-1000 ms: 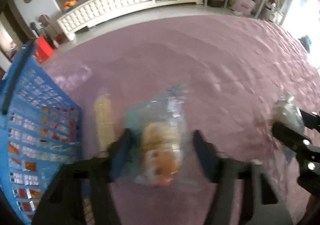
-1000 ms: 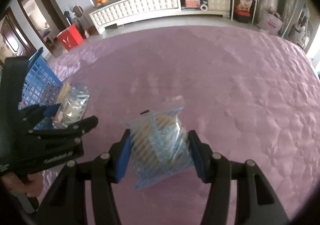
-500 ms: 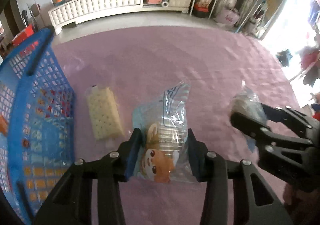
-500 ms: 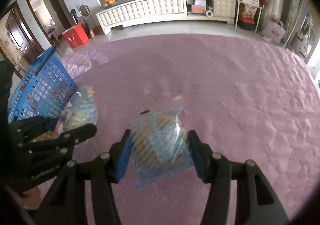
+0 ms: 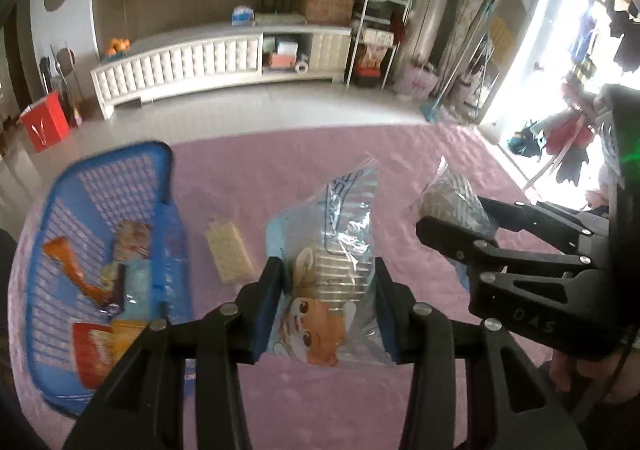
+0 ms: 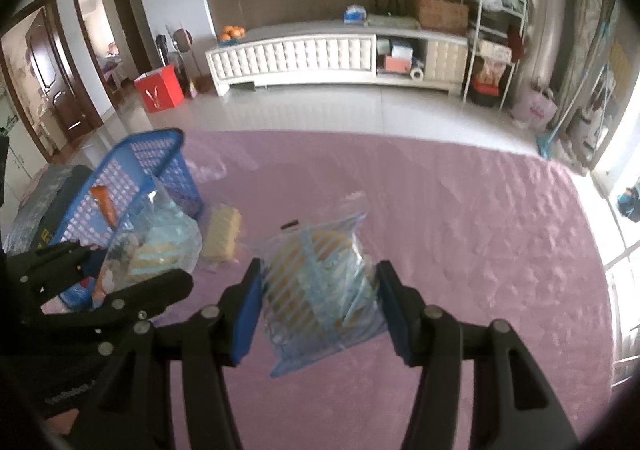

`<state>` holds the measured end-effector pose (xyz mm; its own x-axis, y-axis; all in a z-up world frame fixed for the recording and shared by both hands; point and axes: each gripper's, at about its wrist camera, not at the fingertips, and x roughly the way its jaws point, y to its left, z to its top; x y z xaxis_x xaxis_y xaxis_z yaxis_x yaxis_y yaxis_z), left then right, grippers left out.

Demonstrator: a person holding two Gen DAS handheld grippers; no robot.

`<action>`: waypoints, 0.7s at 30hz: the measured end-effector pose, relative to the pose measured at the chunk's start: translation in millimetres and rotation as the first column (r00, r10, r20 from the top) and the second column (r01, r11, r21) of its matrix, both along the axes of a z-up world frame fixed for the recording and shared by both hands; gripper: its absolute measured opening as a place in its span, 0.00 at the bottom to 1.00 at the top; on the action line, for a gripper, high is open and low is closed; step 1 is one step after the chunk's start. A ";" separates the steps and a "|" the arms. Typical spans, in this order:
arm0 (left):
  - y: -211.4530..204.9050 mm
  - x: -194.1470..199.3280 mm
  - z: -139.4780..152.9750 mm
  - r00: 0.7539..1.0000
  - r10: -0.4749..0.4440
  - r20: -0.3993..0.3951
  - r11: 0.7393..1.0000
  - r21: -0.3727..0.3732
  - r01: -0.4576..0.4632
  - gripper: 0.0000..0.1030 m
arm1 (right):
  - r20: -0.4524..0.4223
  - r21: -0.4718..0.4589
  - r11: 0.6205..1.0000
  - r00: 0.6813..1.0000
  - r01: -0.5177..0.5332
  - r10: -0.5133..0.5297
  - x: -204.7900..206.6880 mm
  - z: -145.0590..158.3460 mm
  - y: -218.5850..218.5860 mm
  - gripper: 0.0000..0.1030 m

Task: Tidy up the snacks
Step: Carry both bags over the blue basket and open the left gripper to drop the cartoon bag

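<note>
We scan left to right; blue basket [image 5: 108,258] sits at 9 o'clock on the pink quilt [image 5: 280,161], already holding several packets; cracker pack [image 5: 229,253] lies on the quilt just beside the basket's right wall, not yet collected. Change versus a second ago: both bags are now off the quilt and higher, and the basket's inside has come into view; we judge pick-up done, carry to basket is the step in hand. Left gripper [image 5: 326,306] at 6 o'clock has just closed a little further, jaws part-closed, pads pressing the cartoon-print snack bag [image 5: 326,282]; bag stands upright between them. Right gripper [image 6: 318,302] jaws unchanged, roughly half open, clamped on the striped snack bag [image 6: 318,286]; bag hangs clear of the quilt. Pose: both grippers pitch steeply down, side by side; the right one is at 3 o'clock in the left view.
</note>
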<state>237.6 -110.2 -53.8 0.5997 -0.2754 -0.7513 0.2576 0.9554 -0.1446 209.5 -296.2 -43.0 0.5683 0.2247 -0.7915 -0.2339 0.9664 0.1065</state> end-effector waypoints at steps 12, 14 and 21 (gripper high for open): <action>82.5 -24.2 45.8 0.994 0.061 0.091 0.998 0.024 -0.063 0.40 | 0.056 0.032 0.996 0.995 -0.081 0.079 -12.3 35.4 65.4 0.58; 97.9 -24.8 50.4 0.992 0.076 0.098 0.996 0.039 -0.080 0.40 | 0.059 0.036 0.994 0.993 -0.102 0.099 -9.2 37.8 80.4 0.58; 136.9 -17.2 50.3 0.989 0.117 0.092 0.988 0.093 -0.126 0.40 | 0.055 0.034 0.985 0.985 -0.168 0.166 7.3 30.2 123.7 0.58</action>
